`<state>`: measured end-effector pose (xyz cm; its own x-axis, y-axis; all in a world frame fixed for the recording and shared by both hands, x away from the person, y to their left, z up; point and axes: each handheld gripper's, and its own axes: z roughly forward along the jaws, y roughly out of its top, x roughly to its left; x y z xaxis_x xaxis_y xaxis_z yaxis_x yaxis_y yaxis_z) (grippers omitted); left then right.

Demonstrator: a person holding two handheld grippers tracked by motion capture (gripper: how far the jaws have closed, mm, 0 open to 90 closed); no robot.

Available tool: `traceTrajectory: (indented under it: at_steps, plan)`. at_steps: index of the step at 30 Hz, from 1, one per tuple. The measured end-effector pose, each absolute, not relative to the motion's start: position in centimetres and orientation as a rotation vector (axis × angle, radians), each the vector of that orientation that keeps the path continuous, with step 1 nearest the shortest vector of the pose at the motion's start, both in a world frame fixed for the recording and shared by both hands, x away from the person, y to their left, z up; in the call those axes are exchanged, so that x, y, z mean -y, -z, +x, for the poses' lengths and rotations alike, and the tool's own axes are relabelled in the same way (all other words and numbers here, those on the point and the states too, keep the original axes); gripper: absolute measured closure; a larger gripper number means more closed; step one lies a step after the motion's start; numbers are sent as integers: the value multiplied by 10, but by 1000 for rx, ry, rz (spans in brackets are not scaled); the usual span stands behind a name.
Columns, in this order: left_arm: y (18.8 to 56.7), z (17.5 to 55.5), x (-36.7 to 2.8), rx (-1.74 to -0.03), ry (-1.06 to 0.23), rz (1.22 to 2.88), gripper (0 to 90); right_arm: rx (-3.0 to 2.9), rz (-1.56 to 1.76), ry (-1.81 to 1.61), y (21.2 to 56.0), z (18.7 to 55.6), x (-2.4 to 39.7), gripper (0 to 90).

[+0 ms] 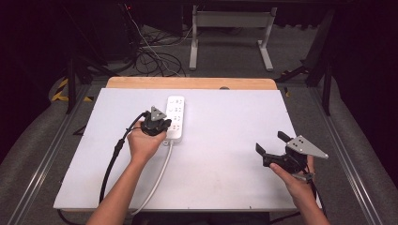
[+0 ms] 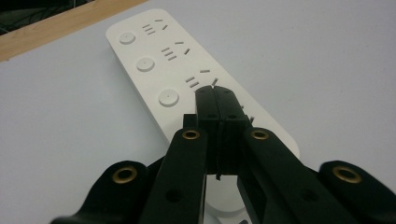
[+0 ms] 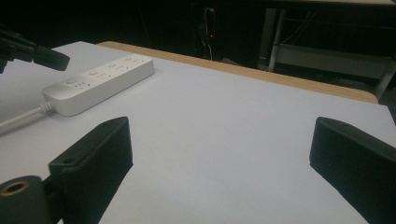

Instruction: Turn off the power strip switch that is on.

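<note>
A white power strip (image 1: pixel 175 112) lies lengthwise at the middle back of the white tabletop (image 1: pixel 225 164), and its white cord (image 1: pixel 158 176) runs toward the front edge. My left gripper (image 1: pixel 165 125) hovers over the strip's near end. In the left gripper view its jaws are pressed together, tips (image 2: pixel 215 99) just above the strip (image 2: pixel 154 60) beside a round button, with nothing held. My right gripper (image 1: pixel 271 142) is at the front right, off the strip, jaws wide apart. The right gripper view shows that gripper (image 3: pixel 219 154) open over bare table, with the strip (image 3: pixel 100 77) far left.
A wooden edge (image 1: pixel 187 83) borders the table's back. Behind it on the floor stand a white frame (image 1: pixel 230 33) and loose cables (image 1: pixel 155 56). Metal rails run along both sides of the table. The left gripper's tip (image 3: pixel 32 51) shows at the right gripper view's upper left.
</note>
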<state>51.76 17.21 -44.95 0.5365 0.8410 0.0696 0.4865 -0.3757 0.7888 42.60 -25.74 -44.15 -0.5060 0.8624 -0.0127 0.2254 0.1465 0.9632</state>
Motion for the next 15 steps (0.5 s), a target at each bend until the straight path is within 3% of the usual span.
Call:
traceTrajectory:
  at_steps: [15]
  plan:
    - [462, 530, -175, -1144, -619, 2072, 900, -1841, 1038, -1387, 441, 425, 257, 65]
